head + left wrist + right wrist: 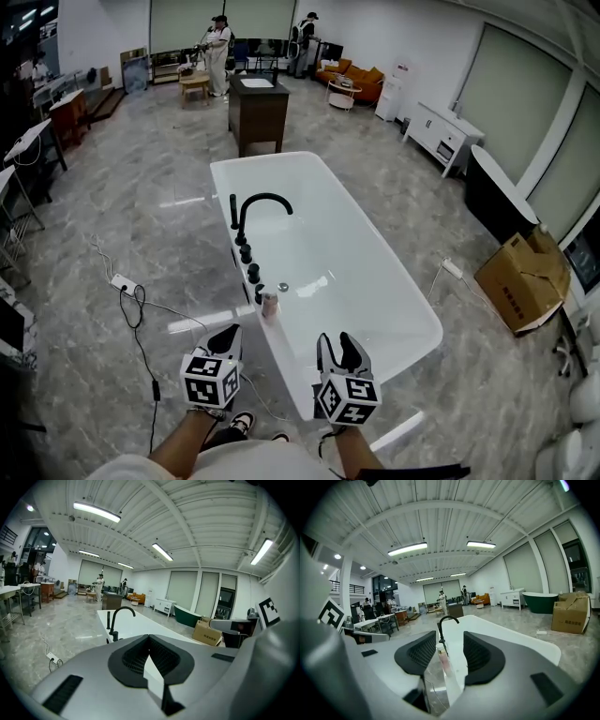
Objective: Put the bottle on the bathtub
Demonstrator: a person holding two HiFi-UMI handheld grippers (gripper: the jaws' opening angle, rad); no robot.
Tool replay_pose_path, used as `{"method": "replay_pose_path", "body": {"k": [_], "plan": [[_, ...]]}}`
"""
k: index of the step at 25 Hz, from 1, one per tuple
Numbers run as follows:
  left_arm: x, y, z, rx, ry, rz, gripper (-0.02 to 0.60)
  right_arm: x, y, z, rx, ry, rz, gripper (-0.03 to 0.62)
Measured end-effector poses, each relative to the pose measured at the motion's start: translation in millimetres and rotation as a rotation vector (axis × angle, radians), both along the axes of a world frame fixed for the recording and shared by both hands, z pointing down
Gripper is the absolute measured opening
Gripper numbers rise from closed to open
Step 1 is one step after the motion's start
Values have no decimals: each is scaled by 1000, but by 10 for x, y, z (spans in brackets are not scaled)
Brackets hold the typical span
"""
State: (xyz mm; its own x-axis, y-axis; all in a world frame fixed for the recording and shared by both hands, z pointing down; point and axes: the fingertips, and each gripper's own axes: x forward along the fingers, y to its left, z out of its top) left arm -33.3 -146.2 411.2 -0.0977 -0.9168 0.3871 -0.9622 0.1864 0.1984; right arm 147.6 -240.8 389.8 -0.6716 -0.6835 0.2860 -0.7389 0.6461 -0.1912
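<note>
A small pink-tinted bottle (270, 305) stands upright on the near left rim of the white bathtub (262, 159), just in front of the row of black tap fittings and the curved black faucet (258, 208). My left gripper (225, 337) hangs near the bottle, below and left of it, jaws shut and empty (149, 637). My right gripper (342, 349) hovers over the tub's near end, to the right of the bottle. Its jaws (450, 639) stand open with nothing held. The bottle (442, 660) shows through their gap, further off on the rim, with the faucet (444, 625) behind.
A power strip with a black cable (124, 283) lies on the marble floor left of the tub. An open cardboard box (522, 279) and a dark tub (497, 192) stand at the right. A dark cabinet (257, 111) stands beyond the tub, with people (218, 52) further back.
</note>
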Motion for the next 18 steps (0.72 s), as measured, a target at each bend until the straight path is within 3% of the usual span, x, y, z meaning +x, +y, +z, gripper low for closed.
{"method": "replay_pose_path", "body": {"k": [10, 18], "plan": [[215, 79, -105, 9, -29, -34, 17, 250, -10, 13, 8, 3, 7, 52], [318, 199, -241, -15, -81, -17, 17, 304, 7, 45, -18, 9, -20, 35]]}}
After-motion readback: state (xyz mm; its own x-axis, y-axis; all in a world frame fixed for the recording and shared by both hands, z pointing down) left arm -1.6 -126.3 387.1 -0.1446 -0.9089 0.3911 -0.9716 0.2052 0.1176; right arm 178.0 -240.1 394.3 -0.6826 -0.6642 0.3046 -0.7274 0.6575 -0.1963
